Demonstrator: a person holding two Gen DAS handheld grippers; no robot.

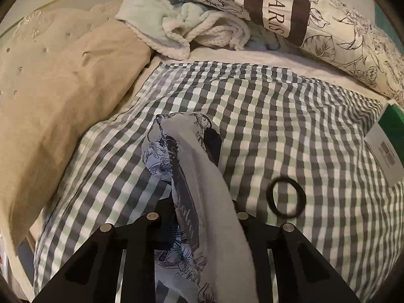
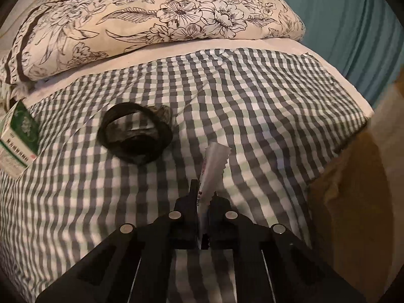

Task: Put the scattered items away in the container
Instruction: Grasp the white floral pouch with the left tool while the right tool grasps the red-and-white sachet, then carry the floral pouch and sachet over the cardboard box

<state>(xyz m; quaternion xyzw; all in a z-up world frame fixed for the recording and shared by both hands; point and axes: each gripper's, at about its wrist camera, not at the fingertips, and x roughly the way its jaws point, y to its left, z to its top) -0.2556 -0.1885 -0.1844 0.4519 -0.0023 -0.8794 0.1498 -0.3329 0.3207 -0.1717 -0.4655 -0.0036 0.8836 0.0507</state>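
- The left tool (image 1: pixel 199 217) is closed on a floral fabric pouch (image 1: pixel 192 171); the pouch's grey lining shows, and it rises from between the jaws up the left wrist view.
- The right tool (image 2: pixel 204 197) is fully closed, pinching a small white sachet (image 2: pixel 213 166) with a serrated top edge.
- Both work over a bed covered by a green-and-grey checked sheet (image 2: pixel 252 96).
- A black hair tie (image 1: pixel 285 197) lies flat on the sheet just right of the left tool; in the right wrist view it is blurred.
- A green-and-white box (image 2: pixel 17 136) lies at the sheet's edge, near a floral quilt (image 2: pixel 164 12).
- A beige pillow (image 1: pixel 63 88) and a pale fleece blanket (image 1: pixel 176 22) sit at the far side.
- The pouch's long axis runs away from the left tool, leaning left.
- The sachet stands on edge, pointing away from the tool.
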